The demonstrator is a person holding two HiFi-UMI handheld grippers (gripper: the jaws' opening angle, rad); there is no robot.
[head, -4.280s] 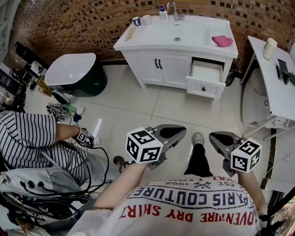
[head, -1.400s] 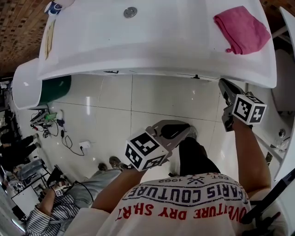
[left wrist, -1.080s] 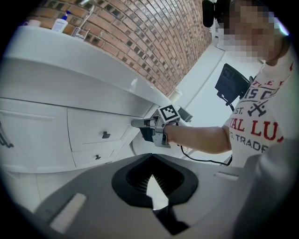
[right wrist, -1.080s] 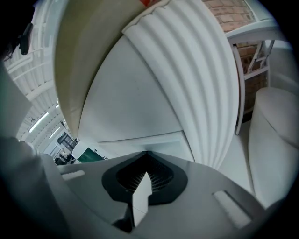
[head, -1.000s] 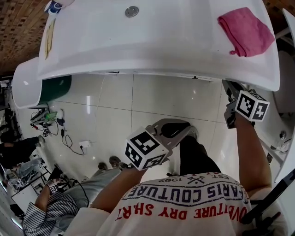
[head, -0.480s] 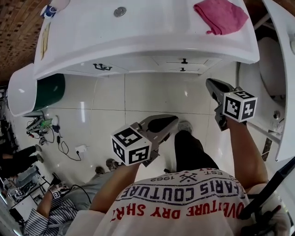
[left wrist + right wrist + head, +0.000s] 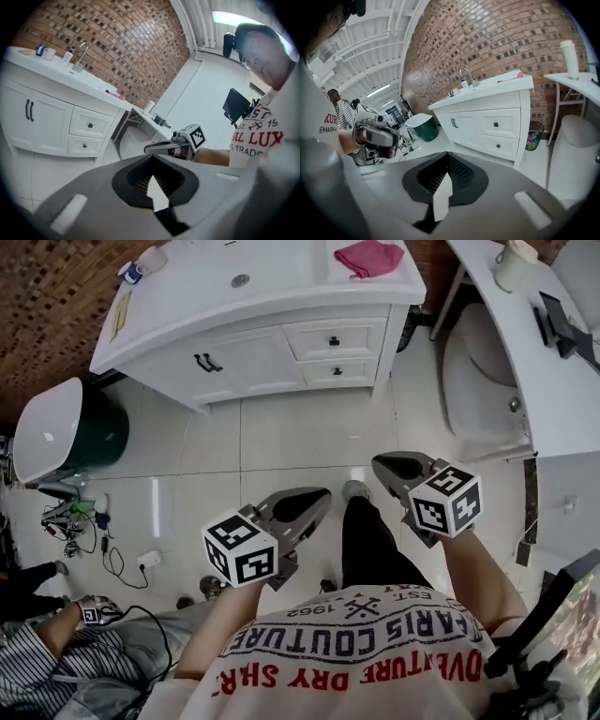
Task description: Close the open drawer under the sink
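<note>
The white sink cabinet (image 7: 234,357) stands at the top of the head view. Its upper drawer (image 7: 333,338) and lower drawer (image 7: 336,371) at the right both sit flush with the cabinet front. The same drawers show in the left gripper view (image 7: 90,125) and the right gripper view (image 7: 496,124). My left gripper (image 7: 300,507) hangs over the floor tiles, well short of the cabinet, shut and holding nothing. My right gripper (image 7: 398,470) is beside it, just as far from the drawers, also shut and holding nothing.
A pink cloth (image 7: 368,257) lies on the counter. A white table (image 7: 553,362) with a cup (image 7: 514,263) is at the right. A white and green tub (image 7: 56,427) stands at the left. A seated person in stripes (image 7: 37,662) and floor cables (image 7: 84,521) are at the lower left.
The drawer that stood open earlier is now flush with the cabinet. My right gripper has drawn back from the cabinet front toward my body, and the view has pulled away from the sink.
</note>
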